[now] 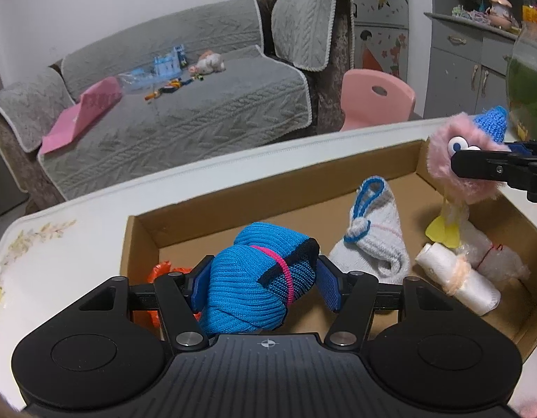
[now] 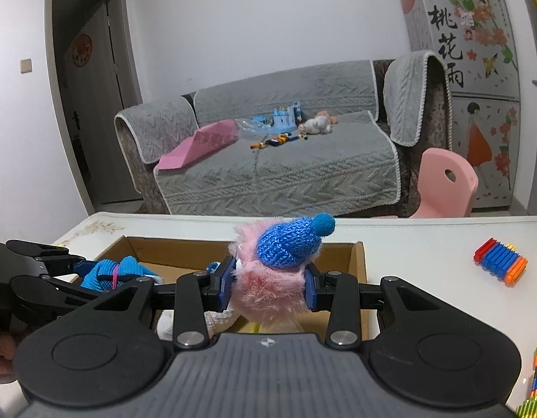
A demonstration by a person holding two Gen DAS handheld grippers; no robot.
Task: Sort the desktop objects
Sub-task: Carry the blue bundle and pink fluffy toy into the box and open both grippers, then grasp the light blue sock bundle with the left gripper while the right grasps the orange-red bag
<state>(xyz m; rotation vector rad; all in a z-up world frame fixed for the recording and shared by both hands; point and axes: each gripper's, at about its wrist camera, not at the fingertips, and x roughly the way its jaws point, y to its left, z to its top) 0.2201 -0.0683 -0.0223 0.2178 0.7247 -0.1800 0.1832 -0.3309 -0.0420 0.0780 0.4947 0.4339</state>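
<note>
The blue bundle [image 1: 258, 278] is ribbed knit cloth, the pink toy [image 2: 268, 285] is shaggy plush under a knitted cap, the box [image 1: 279, 188] is matt brown cardboard, the tabletop [image 2: 407, 244] is smooth glossy white, and each hand-held gripper [image 1: 265, 278] is matt black plastic with metal pins.

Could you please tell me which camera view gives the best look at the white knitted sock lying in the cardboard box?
The left wrist view: the white knitted sock lies there in full, blue loop included, on the cardboard box floor. In the right wrist view only a white scrap shows beneath the right hand-held gripper.
</note>
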